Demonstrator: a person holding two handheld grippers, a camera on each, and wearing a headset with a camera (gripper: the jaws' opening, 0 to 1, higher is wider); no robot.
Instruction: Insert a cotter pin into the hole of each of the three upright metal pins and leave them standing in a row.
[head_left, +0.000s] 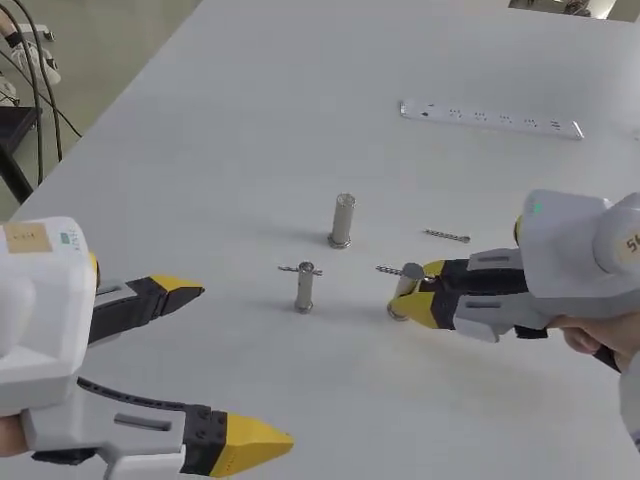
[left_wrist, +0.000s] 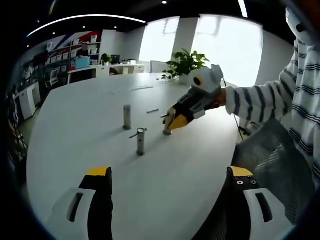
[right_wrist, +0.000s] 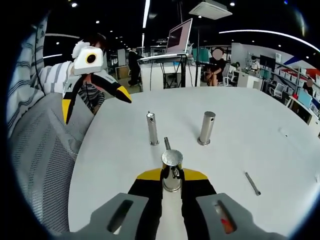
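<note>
- My left gripper (head_left: 240, 365) is nearest, jaws spread wide and empty.
- My right gripper (head_left: 420, 293) is clamped on a short steel pin (right_wrist: 171, 158) on the white tabletop (head_left: 250, 150), with a thin cotter pin (head_left: 388, 270) through its hole.
- The middle steel pin (head_left: 305, 288) is pinned too; the rear steel pin (head_left: 343, 220) looks bare.
- Next, I judge: let go, fetch the loose cotter pin (head_left: 447, 236) and line it up with the rear hole.

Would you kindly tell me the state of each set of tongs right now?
Left tongs: open, empty.
Right tongs: shut on a metal pin.

Base of gripped pin (right_wrist: 171, 158) hidden in right claw (right_wrist: 171, 175), left claw (head_left: 245, 364) rear cut off — picture edge
</note>
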